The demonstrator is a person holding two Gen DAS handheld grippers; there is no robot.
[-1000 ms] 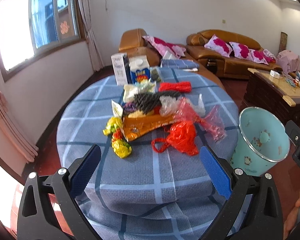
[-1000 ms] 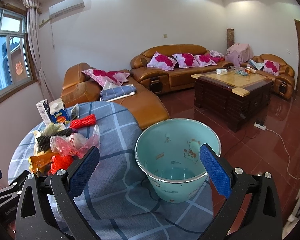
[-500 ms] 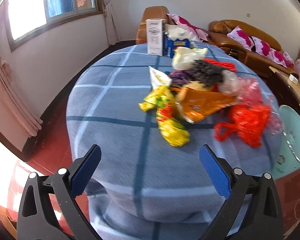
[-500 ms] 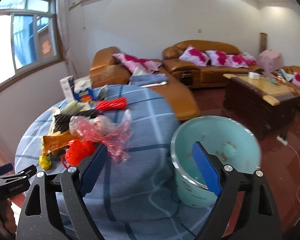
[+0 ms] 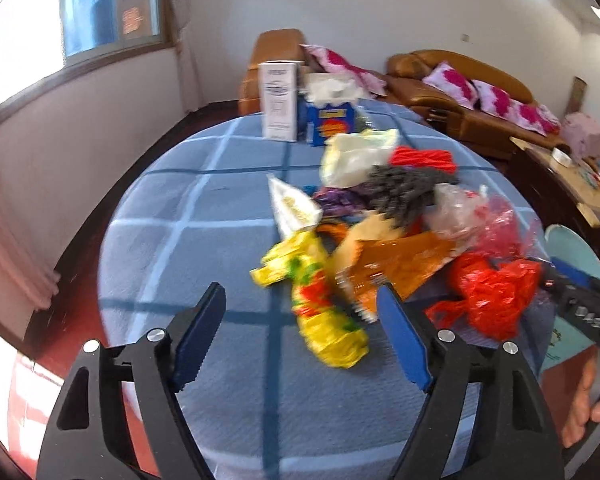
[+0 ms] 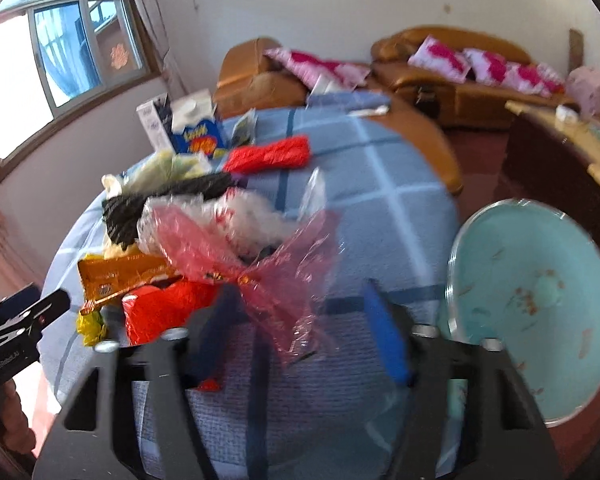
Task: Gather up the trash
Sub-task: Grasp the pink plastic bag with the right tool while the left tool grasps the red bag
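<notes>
Trash lies mid-frame: crumpled yellow plastic wrapper (image 5: 324,312), long axis running up-frame, sits just ahead between the open left gripper (image 5: 300,340); open right gripper (image 6: 300,328) faces pink cellophane (image 6: 260,264).

**A sunlit living room around a blue checked table**

The round table (image 5: 204,216), covered in a blue cloth with pale and dark stripes, stands in the middle. Left of it, a window (image 6: 72,52) lets bright daylight onto the pale wall (image 5: 112,92), with a curtain (image 6: 148,24) beside it. Beyond the table sit a brown leather armchair (image 6: 256,76) and a sofa (image 6: 452,80) with pink-flowered cushions (image 5: 452,80). Right of the table stands a dark wooden coffee table (image 6: 556,148). The floor (image 5: 88,208) is glossy red-brown.
</notes>
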